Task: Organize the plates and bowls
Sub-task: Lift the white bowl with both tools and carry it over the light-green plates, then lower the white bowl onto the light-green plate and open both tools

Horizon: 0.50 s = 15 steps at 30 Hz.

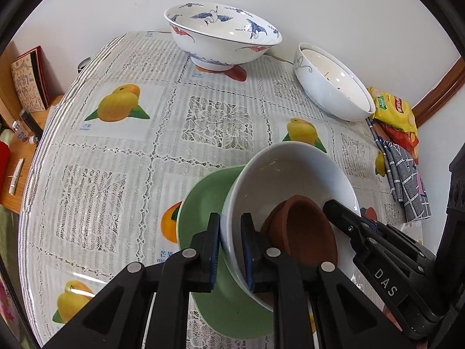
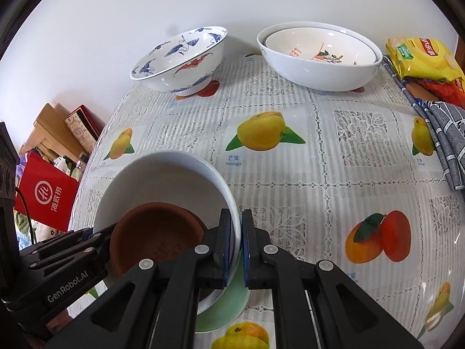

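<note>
A plain white bowl (image 1: 290,168) (image 2: 162,174) with a small brown bowl (image 1: 308,232) (image 2: 157,232) lying inside it stands over a green plate (image 1: 203,200) (image 2: 232,299) near the table's front. My left gripper (image 1: 231,218) straddles the white bowl's left rim, one finger outside and one inside, pads against the wall. My right gripper (image 2: 237,215) is shut on the opposite rim in the same way. Each gripper also shows in the other's view, across the bowl. I cannot tell whether the white bowl sits flat on the plate.
A large bowl painted with blue cranes (image 1: 221,37) (image 2: 180,58) stands at the back. Two nested white bowls (image 1: 328,87) (image 2: 319,58) stand at the back right. Snack packets (image 2: 421,55) and a checked cloth (image 2: 444,133) lie along the right edge. A red bag (image 2: 49,195) sits beyond the left edge.
</note>
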Motion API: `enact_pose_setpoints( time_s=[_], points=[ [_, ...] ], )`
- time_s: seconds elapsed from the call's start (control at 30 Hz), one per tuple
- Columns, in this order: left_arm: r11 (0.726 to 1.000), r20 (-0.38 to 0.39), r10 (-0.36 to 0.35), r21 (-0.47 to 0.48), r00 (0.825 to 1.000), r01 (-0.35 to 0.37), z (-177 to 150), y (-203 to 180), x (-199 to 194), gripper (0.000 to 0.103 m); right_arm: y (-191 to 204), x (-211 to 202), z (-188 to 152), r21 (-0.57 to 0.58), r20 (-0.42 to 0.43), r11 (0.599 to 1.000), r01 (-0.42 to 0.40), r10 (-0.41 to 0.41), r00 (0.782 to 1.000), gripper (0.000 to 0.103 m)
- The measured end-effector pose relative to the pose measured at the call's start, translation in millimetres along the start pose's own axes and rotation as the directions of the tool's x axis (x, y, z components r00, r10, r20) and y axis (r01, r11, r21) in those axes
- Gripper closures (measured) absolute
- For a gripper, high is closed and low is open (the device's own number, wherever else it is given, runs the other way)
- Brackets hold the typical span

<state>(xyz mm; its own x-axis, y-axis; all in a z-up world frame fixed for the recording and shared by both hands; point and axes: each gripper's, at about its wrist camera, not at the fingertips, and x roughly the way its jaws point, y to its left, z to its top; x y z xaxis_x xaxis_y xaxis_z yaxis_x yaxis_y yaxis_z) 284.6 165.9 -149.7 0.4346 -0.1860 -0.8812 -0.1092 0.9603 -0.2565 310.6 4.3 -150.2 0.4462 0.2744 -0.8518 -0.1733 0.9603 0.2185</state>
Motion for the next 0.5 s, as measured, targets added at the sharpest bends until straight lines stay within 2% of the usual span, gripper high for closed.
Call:
enact_pose_setpoints(
  time_s=[0.2, 0.5],
  points=[
    [1.000, 0.002, -0.008, -0.004, 1.000, 0.008, -2, 1, -3, 0.086, 0, -4, 0, -0.013, -0.007, 1.000, -0.006, 0.006, 1.000, 0.095],
    [1.000, 0.004, 0.026, 0.012, 1.000, -0.026, -9, -4, -18, 0.078, 2, -23, -5, -0.027, 0.010, 1.000, -0.004, 0.004, 1.000, 0.093]
  ],
)
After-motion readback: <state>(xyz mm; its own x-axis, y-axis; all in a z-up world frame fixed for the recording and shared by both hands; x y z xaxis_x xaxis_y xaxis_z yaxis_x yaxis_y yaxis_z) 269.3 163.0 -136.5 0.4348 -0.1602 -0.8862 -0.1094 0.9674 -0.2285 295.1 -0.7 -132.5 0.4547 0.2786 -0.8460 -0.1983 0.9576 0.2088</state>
